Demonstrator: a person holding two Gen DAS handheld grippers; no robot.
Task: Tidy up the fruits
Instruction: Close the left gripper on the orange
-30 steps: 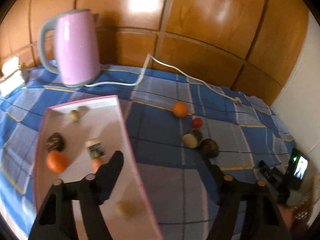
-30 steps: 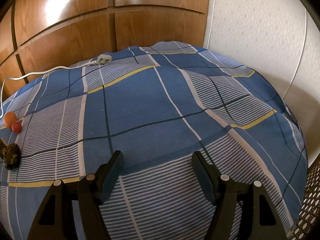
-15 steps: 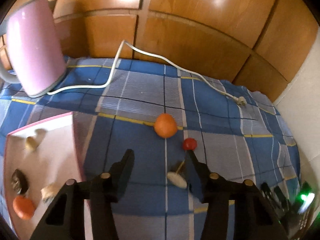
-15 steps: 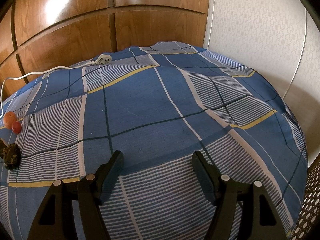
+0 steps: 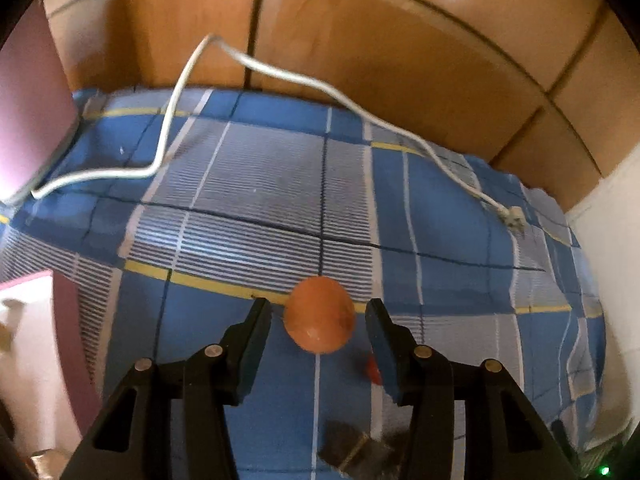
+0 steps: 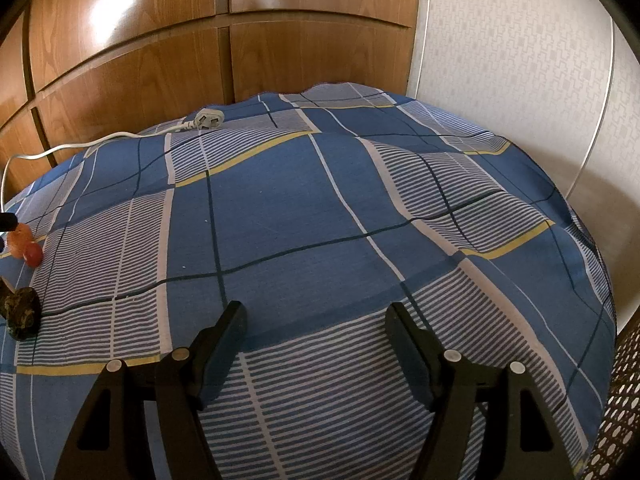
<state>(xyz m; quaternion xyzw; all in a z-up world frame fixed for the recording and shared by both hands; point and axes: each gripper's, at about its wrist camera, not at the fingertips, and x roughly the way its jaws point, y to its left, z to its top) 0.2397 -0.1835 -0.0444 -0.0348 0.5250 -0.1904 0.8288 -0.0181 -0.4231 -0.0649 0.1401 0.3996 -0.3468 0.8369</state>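
An orange [image 5: 320, 320] lies on the blue checked cloth [image 5: 256, 184], between the fingers of my left gripper [image 5: 318, 312]. A small gap shows on each side of it, so the pads do not press on it. A small red fruit [image 5: 373, 370] peeks out behind the right finger, and a dark fruit [image 5: 352, 446] lies lower down. The pink tray [image 5: 28, 340] is at the left edge. My right gripper [image 6: 316, 316] hangs open over bare cloth. Its view shows the orange [image 6: 20, 236], red fruit [image 6: 33, 255] and dark fruit [image 6: 22, 312] far left.
A pink kettle [image 5: 28, 120] stands at the back left. Its white cable [image 5: 320, 88] runs across the cloth to a plug [image 5: 514, 216]. Wooden panels [image 5: 400, 60] close the back and a white wall [image 6: 520, 80] the right. A wicker surface [image 6: 620, 400] sits at the right edge.
My left gripper moved right, away from the tray, and lower to the orange, which now sits between its fingers. Its jaws narrowed. The right gripper stayed still.
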